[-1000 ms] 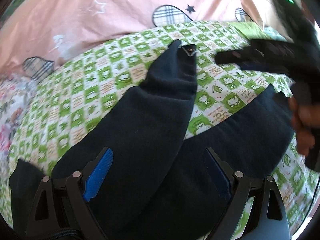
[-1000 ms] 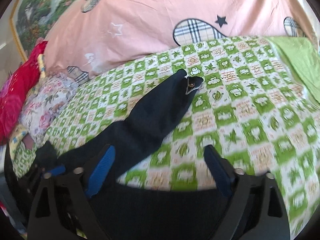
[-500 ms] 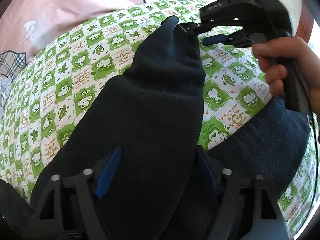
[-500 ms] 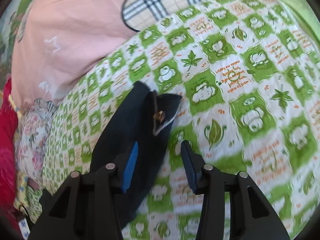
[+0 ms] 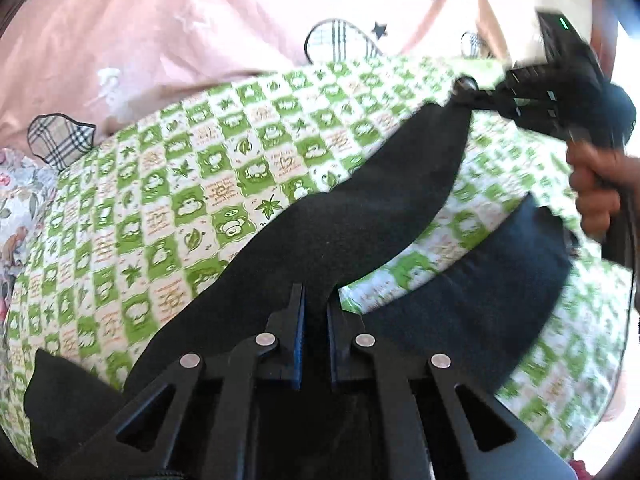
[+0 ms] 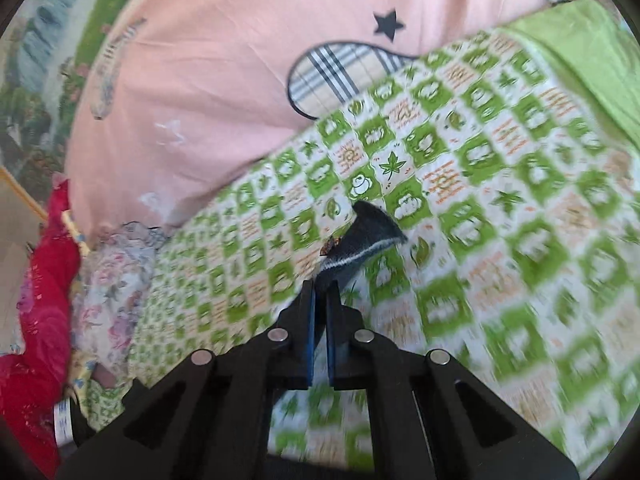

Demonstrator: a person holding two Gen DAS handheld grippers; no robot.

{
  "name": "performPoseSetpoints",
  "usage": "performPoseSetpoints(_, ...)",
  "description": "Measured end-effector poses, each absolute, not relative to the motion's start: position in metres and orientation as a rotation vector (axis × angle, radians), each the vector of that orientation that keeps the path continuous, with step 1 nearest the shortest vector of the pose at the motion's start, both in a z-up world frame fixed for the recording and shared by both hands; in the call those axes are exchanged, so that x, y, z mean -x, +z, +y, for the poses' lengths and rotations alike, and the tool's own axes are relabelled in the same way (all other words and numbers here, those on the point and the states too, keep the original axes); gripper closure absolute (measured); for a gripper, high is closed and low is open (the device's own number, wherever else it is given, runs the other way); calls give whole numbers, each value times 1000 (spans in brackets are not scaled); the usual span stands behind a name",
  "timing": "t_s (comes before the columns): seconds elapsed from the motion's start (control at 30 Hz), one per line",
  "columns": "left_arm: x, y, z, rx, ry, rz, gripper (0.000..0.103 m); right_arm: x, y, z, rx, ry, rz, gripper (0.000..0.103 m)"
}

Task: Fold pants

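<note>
1. Pants (image 5: pixel 360 216) lie dark navy, almost black, across the bed's green-and-white checked sheet (image 5: pixel 224 184), one leg stretched long, the other curving off to the right.
2. Left gripper (image 5: pixel 315 308) has its fingers narrowed onto the cloth near the crotch.
3. Right gripper (image 6: pixel 320 292) pinches the hem end, where a pale stitched edge and a small brown tag show; it is lifted off the sheet.
4. Small writing sits in some sheet squares, too blurred to read.
5. Pink quilt (image 6: pixel 208 80) with plaid patches and a black star lies behind.
</note>
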State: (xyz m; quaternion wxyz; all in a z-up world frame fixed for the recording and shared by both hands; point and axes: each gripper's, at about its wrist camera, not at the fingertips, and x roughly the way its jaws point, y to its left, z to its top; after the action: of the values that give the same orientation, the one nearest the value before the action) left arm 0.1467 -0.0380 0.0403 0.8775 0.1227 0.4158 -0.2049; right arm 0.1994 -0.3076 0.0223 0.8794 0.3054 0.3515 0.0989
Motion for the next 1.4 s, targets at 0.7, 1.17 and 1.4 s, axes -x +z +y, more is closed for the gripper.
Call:
performPoseSetpoints(0.7,-64,30,-28,-225,-511,865,103,-44,-11,-325,-744,101,711,98)
performPoseSetpoints(1.17,-54,13,-53,-486,-466,813,32,-47,-11,-321,-754,126,706,98)
performPoseSetpoints(1.4,-71,-16,-50,-594,-435,900,100,-47,-12,-320,-757,129,703,98)
